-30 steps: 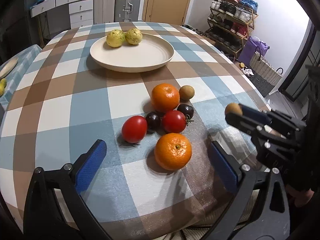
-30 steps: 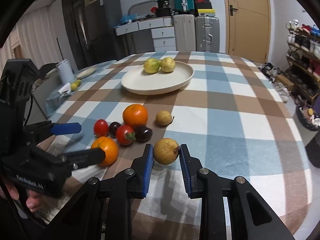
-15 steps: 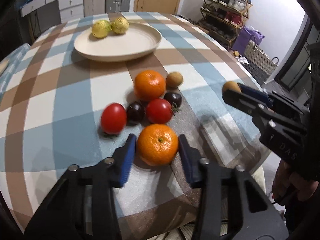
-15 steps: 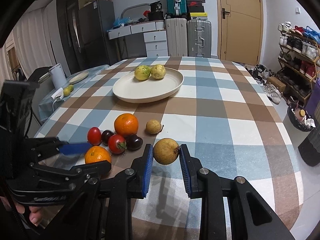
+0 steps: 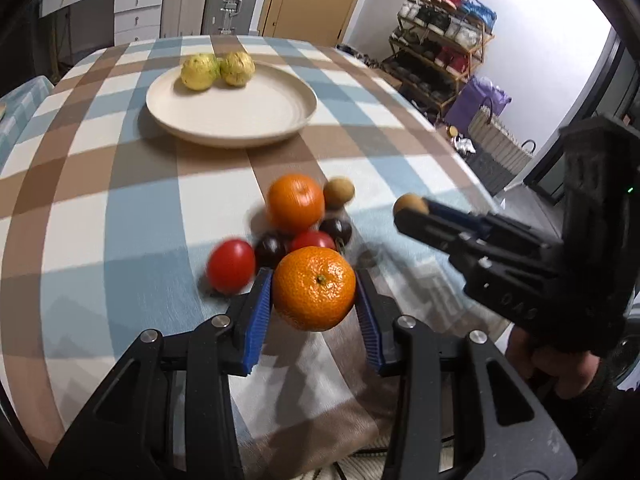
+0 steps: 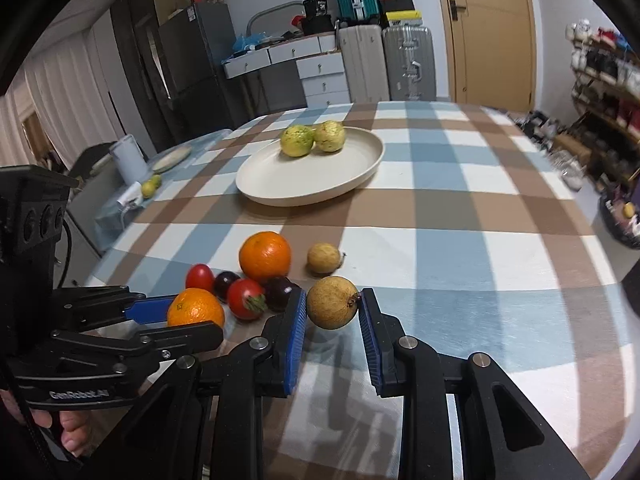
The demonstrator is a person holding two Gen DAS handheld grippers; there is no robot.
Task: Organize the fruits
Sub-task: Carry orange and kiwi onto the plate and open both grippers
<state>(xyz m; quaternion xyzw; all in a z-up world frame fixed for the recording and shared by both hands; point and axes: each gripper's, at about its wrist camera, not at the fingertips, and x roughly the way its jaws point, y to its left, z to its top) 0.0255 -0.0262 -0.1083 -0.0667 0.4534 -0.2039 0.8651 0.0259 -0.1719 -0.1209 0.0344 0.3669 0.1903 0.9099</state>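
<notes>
My left gripper [image 5: 314,294] is shut on an orange [image 5: 314,288] and holds it just above the table; it also shows in the right wrist view [image 6: 195,311]. My right gripper [image 6: 332,306] is shut on a brown round fruit [image 6: 332,303], lifted off the cloth. On the table lie a second orange [image 5: 295,202], two red tomatoes [image 5: 231,266], dark plums [image 5: 338,229] and a small brown fruit [image 5: 339,193]. A cream plate [image 5: 240,116] further back holds two yellow-green fruits [image 5: 200,71].
The round table has a checked cloth [image 5: 100,184]. Its near edge is just under both grippers. A side table with a plate and a white jug [image 6: 128,160] stands to the left. Suitcases, drawers and a shoe rack [image 5: 440,48] stand around the room.
My left gripper moved in around the near orange, closed on it and lifted it slightly. My right gripper rose a little, still holding the brown fruit.
</notes>
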